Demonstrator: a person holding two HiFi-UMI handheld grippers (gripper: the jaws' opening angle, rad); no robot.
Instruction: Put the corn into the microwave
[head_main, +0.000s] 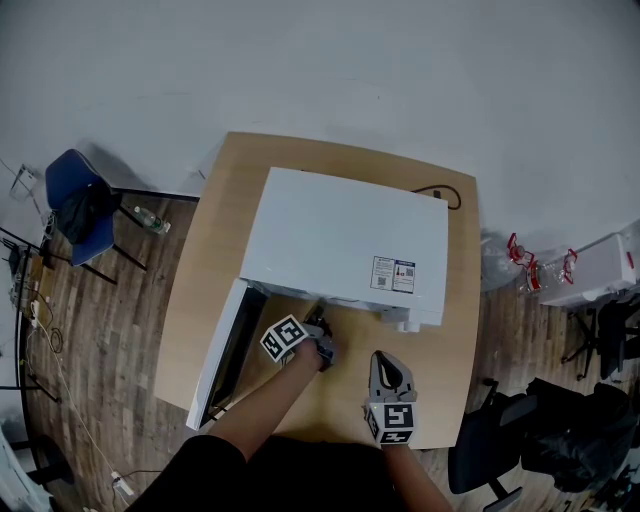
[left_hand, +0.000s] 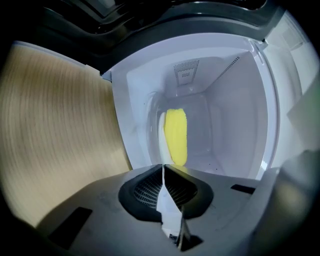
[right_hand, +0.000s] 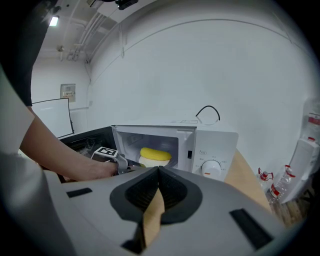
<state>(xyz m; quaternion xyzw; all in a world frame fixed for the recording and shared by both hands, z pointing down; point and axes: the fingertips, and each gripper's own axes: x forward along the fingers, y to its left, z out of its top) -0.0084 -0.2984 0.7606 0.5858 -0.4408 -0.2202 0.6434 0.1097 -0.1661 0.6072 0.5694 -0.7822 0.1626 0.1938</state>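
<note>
The yellow corn lies inside the white microwave, on a white dish in the cavity. The microwave door hangs open to the left. My left gripper is at the cavity's mouth, just short of the corn, shut with nothing between its fingertips. In the head view the left gripper sits right at the microwave's front opening. My right gripper is shut and empty, held back over the table in front of the control panel. The head view shows the right gripper to the right of the left one.
The microwave fills most of the wooden table; its dial is on the right of the front. A black cable lies behind it. A blue chair stands left, a black office chair right, bottles beyond.
</note>
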